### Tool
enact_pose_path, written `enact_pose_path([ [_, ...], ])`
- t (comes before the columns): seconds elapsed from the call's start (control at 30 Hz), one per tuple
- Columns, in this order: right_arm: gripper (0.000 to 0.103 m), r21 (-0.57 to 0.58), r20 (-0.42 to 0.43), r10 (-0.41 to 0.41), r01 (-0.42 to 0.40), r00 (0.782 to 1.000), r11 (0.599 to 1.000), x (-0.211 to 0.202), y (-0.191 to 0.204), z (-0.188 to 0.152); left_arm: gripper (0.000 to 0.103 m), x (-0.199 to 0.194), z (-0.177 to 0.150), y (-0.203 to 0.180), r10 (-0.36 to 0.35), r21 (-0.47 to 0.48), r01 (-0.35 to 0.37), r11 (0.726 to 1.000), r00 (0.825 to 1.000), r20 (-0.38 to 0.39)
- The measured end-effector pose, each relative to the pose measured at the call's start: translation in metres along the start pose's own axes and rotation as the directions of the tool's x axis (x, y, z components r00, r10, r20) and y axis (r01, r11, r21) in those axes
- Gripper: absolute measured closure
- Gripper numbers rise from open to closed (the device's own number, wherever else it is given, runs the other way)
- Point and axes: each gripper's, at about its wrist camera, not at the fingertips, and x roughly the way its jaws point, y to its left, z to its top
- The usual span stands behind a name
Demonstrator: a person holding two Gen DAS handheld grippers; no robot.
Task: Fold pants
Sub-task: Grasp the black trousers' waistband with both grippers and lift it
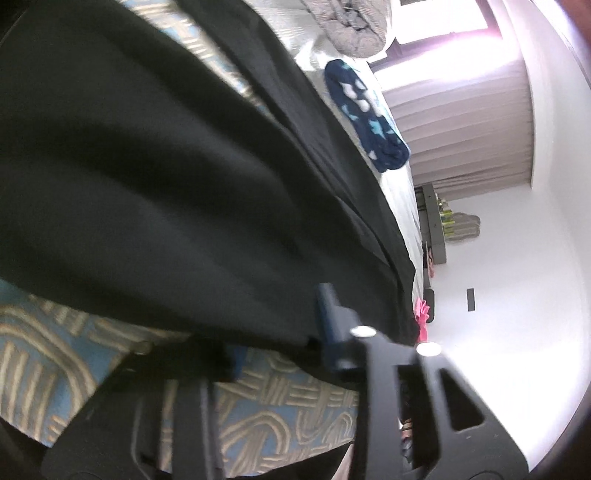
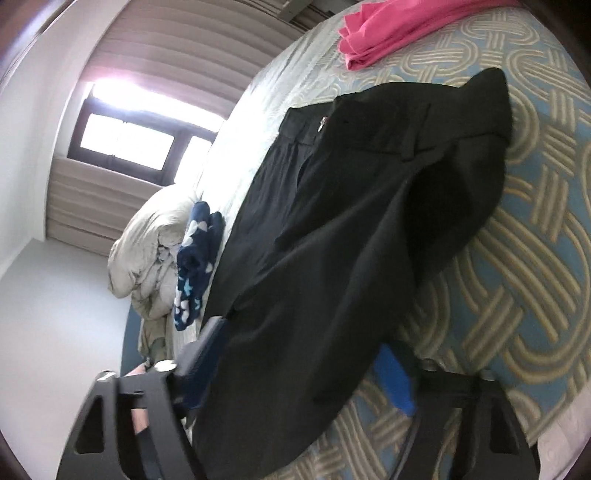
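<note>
Black pants (image 2: 369,206) lie on a bed with a blue and beige patterned cover (image 2: 535,258), waistband at the far end. In the right wrist view the cloth passes between the two fingers of my right gripper (image 2: 295,369), whose blue pads (image 2: 397,384) show beside it. The gap is wide, so whether it pinches the cloth is unclear. In the left wrist view the pants (image 1: 166,184) fill the frame, and my left gripper (image 1: 280,354) has its fingers at the cloth's lower edge, apparently closed on it.
A folded pink garment (image 2: 388,29) lies at the far end of the bed. A dark blue patterned garment (image 2: 195,262) and a crumpled beige duvet (image 2: 147,258) lie beside the pants. Curtains and a bright window (image 2: 129,144) stand behind.
</note>
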Motion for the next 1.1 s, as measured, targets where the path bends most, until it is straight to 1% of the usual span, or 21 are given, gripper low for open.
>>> enact_pose_path([
  [0.03, 0.054, 0.006, -0.003, 0.000, 0.001, 1.000, 1.000, 0.001, -0.003, 0.001, 0.081, 0.000, 0.001, 0.002, -0.006, -0.001, 0.006, 1.000, 1.000, -0.002],
  [0.07, 0.065, 0.012, -0.003, 0.003, -0.003, 1.000, 1.000, 0.002, -0.007, 0.002, 0.083, -0.001, 0.001, 0.003, -0.007, 0.003, 0.007, 1.000, 1.000, -0.003],
  [0.1, 0.074, 0.012, 0.003, 0.008, -0.008, 1.000, 1.000, 0.001, -0.011, 0.002, 0.088, -0.002, 0.001, 0.004, -0.006, 0.011, 0.006, 1.000, 1.000, -0.002],
  [0.13, 0.077, 0.012, 0.006, 0.012, -0.012, 1.000, 1.000, 0.001, -0.012, 0.002, 0.090, -0.003, 0.001, 0.005, -0.006, 0.014, 0.006, 1.000, 1.000, -0.002],
  [0.2, 0.088, 0.015, 0.021, 0.030, -0.030, 0.999, 0.999, -0.003, -0.017, 0.001, 0.092, -0.004, 0.001, 0.006, -0.013, 0.016, 0.013, 1.000, 1.000, 0.000],
  [0.27, 0.092, 0.011, 0.032, 0.045, -0.046, 0.998, 0.999, -0.005, -0.018, 0.000, 0.093, -0.006, 0.003, 0.005, -0.020, 0.020, 0.020, 1.000, 1.000, 0.008],
  [0.3, 0.094, 0.011, 0.034, 0.056, -0.056, 0.998, 0.998, -0.007, -0.018, 0.000, 0.093, -0.007, 0.003, 0.004, -0.024, 0.024, 0.024, 0.999, 1.000, 0.013],
  [0.43, 0.094, 0.017, 0.044, 0.082, -0.083, 0.996, 0.996, -0.010, -0.013, 0.001, 0.094, -0.010, 0.010, -0.007, -0.035, 0.068, 0.033, 0.997, 0.999, 0.034],
  [0.63, 0.094, -0.012, 0.066, 0.124, -0.124, 0.990, 0.992, -0.005, 0.011, 0.012, 0.095, -0.012, 0.034, -0.030, -0.056, 0.127, 0.046, 0.991, 0.995, 0.077],
  [0.73, 0.094, -0.026, 0.069, 0.141, -0.140, 0.988, 0.990, 0.001, 0.025, 0.022, 0.095, -0.009, 0.052, -0.047, -0.052, 0.172, 0.033, 0.984, 0.993, 0.103],
  [0.87, 0.095, -0.054, 0.076, 0.165, -0.162, 0.983, 0.985, 0.013, 0.047, 0.040, 0.095, -0.002, 0.074, -0.067, -0.043, 0.222, 0.016, 0.975, 0.992, 0.115],
  [1.0, 0.096, -0.088, 0.077, 0.170, -0.163, 0.982, 0.983, 0.029, 0.068, 0.059, 0.095, 0.014, 0.102, -0.091, -0.008, 0.288, -0.028, 0.957, 0.993, 0.122],
  [1.1, 0.096, -0.104, 0.065, 0.171, -0.164, 0.983, 0.981, 0.047, 0.083, 0.076, 0.095, 0.028, 0.123, -0.104, 0.016, 0.314, -0.050, 0.948, 0.994, 0.111],
])
